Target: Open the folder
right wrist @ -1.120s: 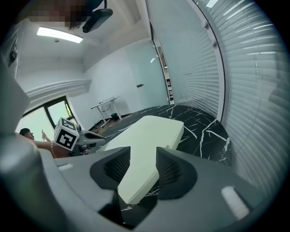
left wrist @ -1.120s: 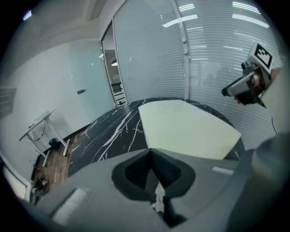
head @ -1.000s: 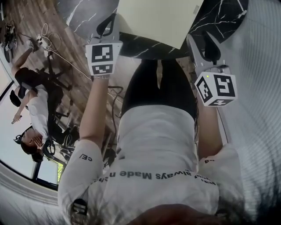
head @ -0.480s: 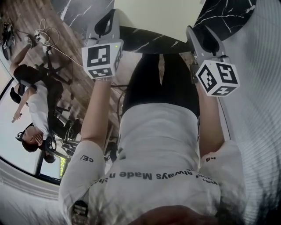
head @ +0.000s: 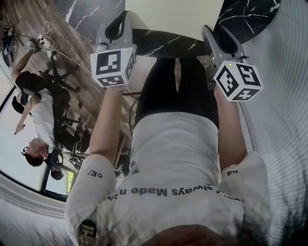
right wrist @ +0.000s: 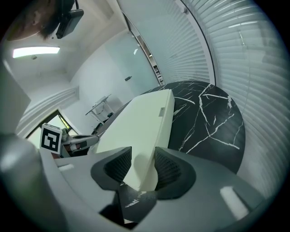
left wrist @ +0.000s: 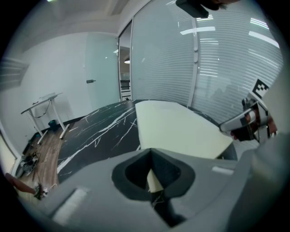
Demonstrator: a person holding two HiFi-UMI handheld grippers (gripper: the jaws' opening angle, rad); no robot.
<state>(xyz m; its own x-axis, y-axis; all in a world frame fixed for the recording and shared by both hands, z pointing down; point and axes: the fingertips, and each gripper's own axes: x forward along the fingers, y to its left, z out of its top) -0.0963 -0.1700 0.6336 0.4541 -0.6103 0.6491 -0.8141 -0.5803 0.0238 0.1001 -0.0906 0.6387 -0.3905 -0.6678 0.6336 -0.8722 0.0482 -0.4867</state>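
A cream folder (head: 173, 14) lies shut on the black marble table (head: 159, 45), its near edge facing me. My left gripper (head: 120, 19) is at its near left corner. In the left gripper view the jaws (left wrist: 152, 152) meet at their tips with a cream sliver of the folder (left wrist: 181, 129) pinched between them. My right gripper (head: 211, 33) is at the near right corner. In the right gripper view the folder's (right wrist: 140, 127) corner lies between the jaws (right wrist: 141, 158), which have just been closing. A gap still shows beside the left pad (right wrist: 118, 165).
A ribbed blind wall (head: 279, 96) stands close on the right. To the left the wood floor holds cables (head: 48, 38) and a seated person in an office chair (head: 38, 110). A small desk (left wrist: 43, 102) stands far back. Marble tabletop (right wrist: 204, 122) stretches beyond the folder.
Both marker cubes have rolled slightly, and the right gripper has sunk toward the folder's near corner. The folder sits higher in the head view than a second ago.
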